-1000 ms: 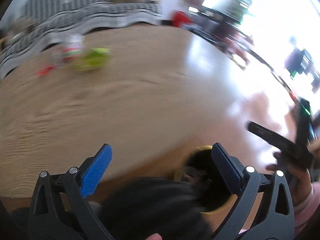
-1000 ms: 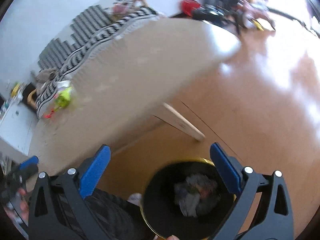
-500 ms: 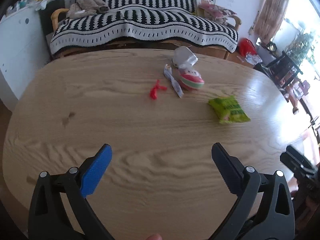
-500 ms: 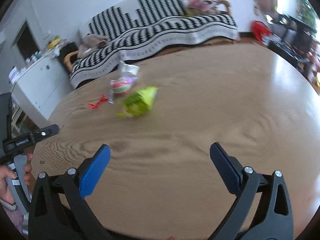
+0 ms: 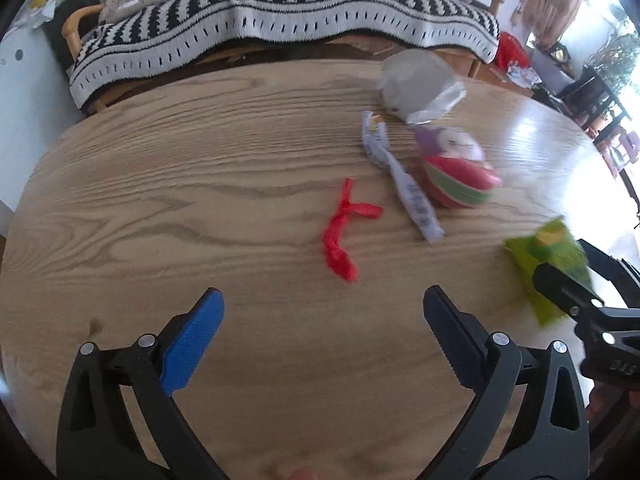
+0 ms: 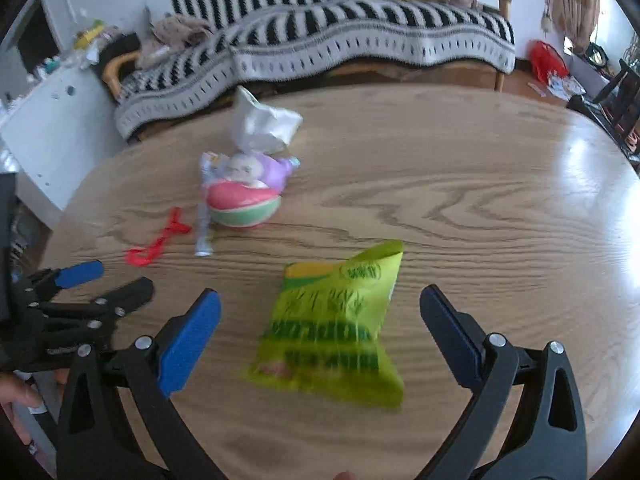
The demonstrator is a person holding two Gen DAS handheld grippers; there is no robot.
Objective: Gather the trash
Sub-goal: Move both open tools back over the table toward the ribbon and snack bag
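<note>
Trash lies on the wooden table [image 5: 160, 208]. My left gripper [image 5: 322, 308] is open, just short of a red twisted scrap [image 5: 340, 232]. A white strip wrapper [image 5: 408, 188], a pink-green-purple packet [image 5: 456, 172] and a crumpled white bag [image 5: 420, 84] lie beyond it. My right gripper [image 6: 320, 304] is open, its jaws on either side of a green snack bag [image 6: 340, 328] lying flat. The pink-green packet [image 6: 244, 192], white bag [image 6: 264, 124] and red scrap [image 6: 160, 240] show further left in the right wrist view.
A sofa with a black-and-white striped blanket [image 5: 280, 12] stands behind the table. A white cabinet [image 6: 52, 132] is at the left. Chairs and clutter [image 5: 592, 92] stand at the right. The left gripper also shows in the right wrist view [image 6: 72, 280].
Both grippers swung up from the black bin on the floor to the tabletop, then moved forward and lower toward the trash. The right one now straddles the green bag.
</note>
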